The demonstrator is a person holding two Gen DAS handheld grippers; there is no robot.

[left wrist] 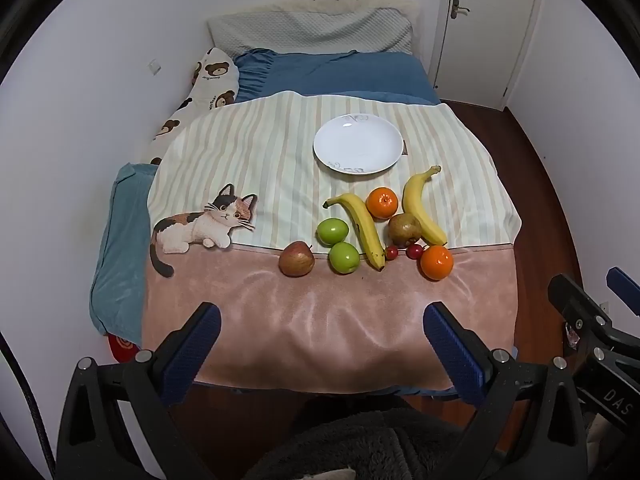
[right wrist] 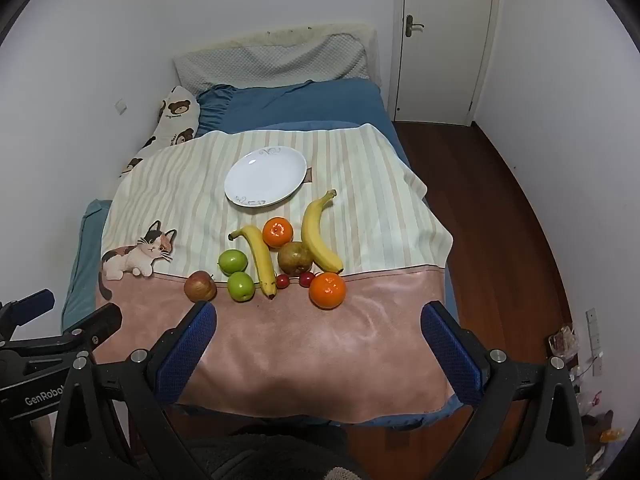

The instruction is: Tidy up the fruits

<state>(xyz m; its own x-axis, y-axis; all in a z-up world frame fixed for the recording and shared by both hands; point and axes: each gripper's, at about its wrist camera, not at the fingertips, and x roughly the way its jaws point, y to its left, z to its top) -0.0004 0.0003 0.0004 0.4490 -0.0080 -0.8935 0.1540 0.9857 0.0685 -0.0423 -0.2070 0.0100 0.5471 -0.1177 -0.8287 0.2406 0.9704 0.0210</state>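
An empty white plate [left wrist: 358, 144] [right wrist: 265, 178] lies on a striped blanket. In front of it lie two bananas [left wrist: 362, 228] [right wrist: 318, 236], two oranges [left wrist: 382, 202] [right wrist: 327, 290], two green apples [left wrist: 333, 231] [right wrist: 240, 286], a red apple [left wrist: 296, 259] [right wrist: 199, 286], a brown pear [left wrist: 405, 229] [right wrist: 295, 258] and two cherries [left wrist: 414, 251] [right wrist: 306, 278]. My left gripper [left wrist: 322, 316] is open and empty above the blanket's near pink band. My right gripper [right wrist: 318, 316] is open and empty, just short of the fruit.
The blanket [left wrist: 280, 148] with a cat picture [left wrist: 200, 226] covers a bed with blue sheets and pillows [left wrist: 312, 32] against the left wall. Wooden floor [right wrist: 480, 200] and a white door [right wrist: 440, 40] lie to the right. The right gripper's body shows at the left view's edge [left wrist: 592, 328].
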